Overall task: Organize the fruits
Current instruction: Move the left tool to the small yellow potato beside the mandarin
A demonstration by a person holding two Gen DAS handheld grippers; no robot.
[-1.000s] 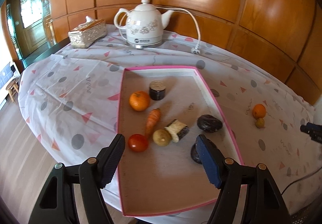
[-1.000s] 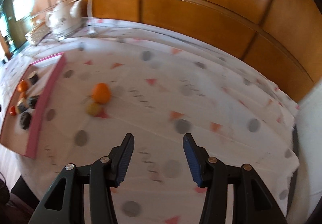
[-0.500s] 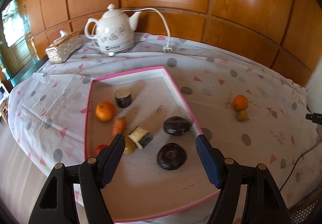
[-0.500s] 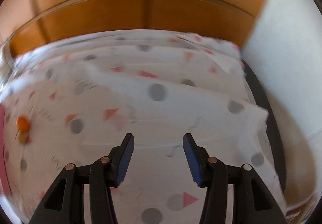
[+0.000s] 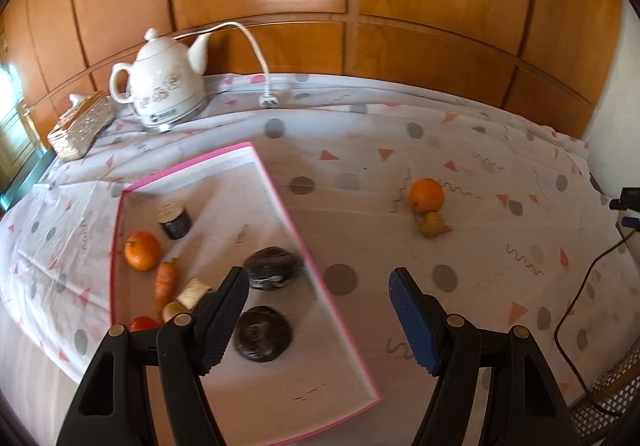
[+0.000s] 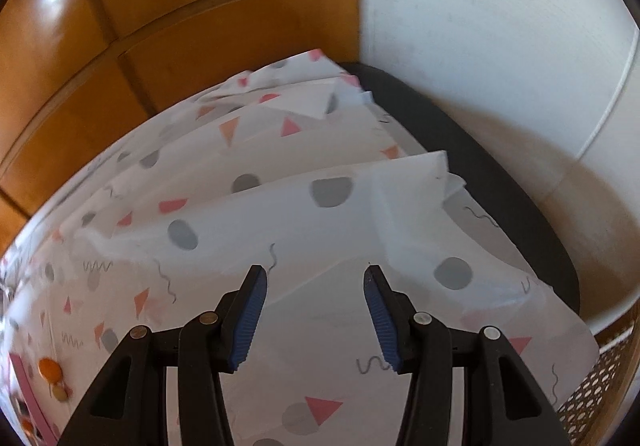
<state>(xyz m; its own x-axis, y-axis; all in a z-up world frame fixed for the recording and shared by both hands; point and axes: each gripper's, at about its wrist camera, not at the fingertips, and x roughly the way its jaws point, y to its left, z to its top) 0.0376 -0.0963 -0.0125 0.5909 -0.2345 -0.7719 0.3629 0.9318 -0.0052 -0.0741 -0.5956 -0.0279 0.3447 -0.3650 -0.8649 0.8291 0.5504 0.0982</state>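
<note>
A pink-rimmed tray (image 5: 280, 191) on the patterned tablecloth holds an orange (image 5: 142, 250), a carrot (image 5: 166, 280), a red tomato (image 5: 143, 323), a small yellowish fruit (image 5: 173, 310), two dark round items (image 5: 273, 268) and a small dark cup (image 5: 175, 219). Another orange (image 5: 426, 195) and a small green-yellow fruit (image 5: 431, 224) lie touching on the cloth right of the tray. My left gripper (image 5: 318, 320) is open and empty above the tray's right rim. My right gripper (image 6: 314, 320) is open and empty over the cloth's far right end; the orange (image 6: 49, 369) shows far left there.
A white electric kettle (image 5: 160, 93) with its cord and plug (image 5: 267, 100), and a gold tissue box (image 5: 80, 124), stand at the back left. Wooden panelling runs behind. The table's dark edge (image 6: 480, 165) and a white wall are at the right. A black cable (image 5: 576, 310) hangs there.
My left gripper has swung right, so the tray slid left in its view and the loose orange came nearer centre. My right gripper has swung right, away from the fruit toward the table end.
</note>
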